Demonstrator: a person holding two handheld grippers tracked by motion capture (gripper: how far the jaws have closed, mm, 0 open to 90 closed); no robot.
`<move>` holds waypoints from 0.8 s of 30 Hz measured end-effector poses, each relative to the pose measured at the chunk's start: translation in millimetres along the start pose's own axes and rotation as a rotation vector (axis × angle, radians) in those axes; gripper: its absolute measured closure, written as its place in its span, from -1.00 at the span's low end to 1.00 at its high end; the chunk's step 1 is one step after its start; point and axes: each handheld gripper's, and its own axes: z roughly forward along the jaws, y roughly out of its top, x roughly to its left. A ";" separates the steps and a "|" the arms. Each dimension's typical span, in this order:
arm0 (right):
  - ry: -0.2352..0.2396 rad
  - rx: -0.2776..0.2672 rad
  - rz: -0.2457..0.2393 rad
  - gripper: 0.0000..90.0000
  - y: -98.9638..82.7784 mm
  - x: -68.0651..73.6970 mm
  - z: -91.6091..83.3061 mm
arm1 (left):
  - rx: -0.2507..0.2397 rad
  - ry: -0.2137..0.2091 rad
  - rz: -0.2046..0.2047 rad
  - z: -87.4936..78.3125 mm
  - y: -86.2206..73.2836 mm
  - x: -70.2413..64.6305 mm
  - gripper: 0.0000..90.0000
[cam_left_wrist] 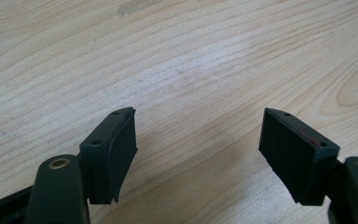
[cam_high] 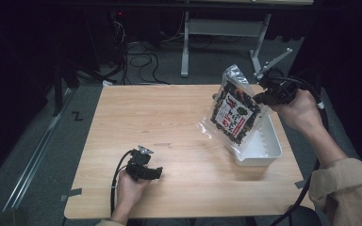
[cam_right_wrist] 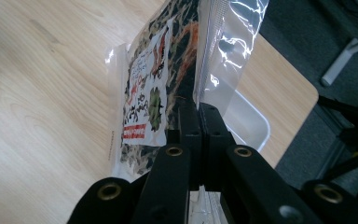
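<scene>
Your right gripper (cam_high: 264, 92) clamped on snack bag (cam_high: 234, 112) edge, bag hanging tilted above white tray (cam_high: 268, 148), far right. Your left gripper (cam_high: 156, 173) jaws wide apart, nothing between, low over table (cam_high: 169, 122), near left.

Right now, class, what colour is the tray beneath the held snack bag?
White; the tray shows best in the high view.

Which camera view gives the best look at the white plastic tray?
The high view: the white plastic tray sits at the table's right edge, partly behind the clear printed snack bag held by the right gripper. The right gripper view shows one tray corner behind the bag.
</scene>
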 end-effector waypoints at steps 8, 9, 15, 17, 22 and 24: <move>-0.032 -0.007 0.042 1.00 -9.4 -13.7 -7.7 | 0.003 0.003 0.001 0.6 -0.1 -0.4 -0.38; -0.039 -0.010 0.041 1.00 -10.3 -14.8 -8.0 | 0.002 0.003 0.001 0.3 -0.2 -0.5 -0.38; -0.064 -0.008 0.056 1.00 -14.8 -22.7 -9.0 | 0.001 0.004 -0.001 0.9 -0.3 0.0 -0.38; -0.071 -0.008 0.060 1.00 -17.1 -25.3 -9.9 | 0.001 0.002 0.000 0.2 -0.3 0.1 -0.38; -0.090 -0.009 0.072 1.00 -23.5 -30.4 -13.8 | 0.001 0.002 0.000 0.3 -0.3 -0.2 -0.38; -0.090 -0.008 0.081 1.00 -26.2 -33.3 -14.5 | 0.003 0.003 0.003 0.8 -0.3 -0.1 -0.38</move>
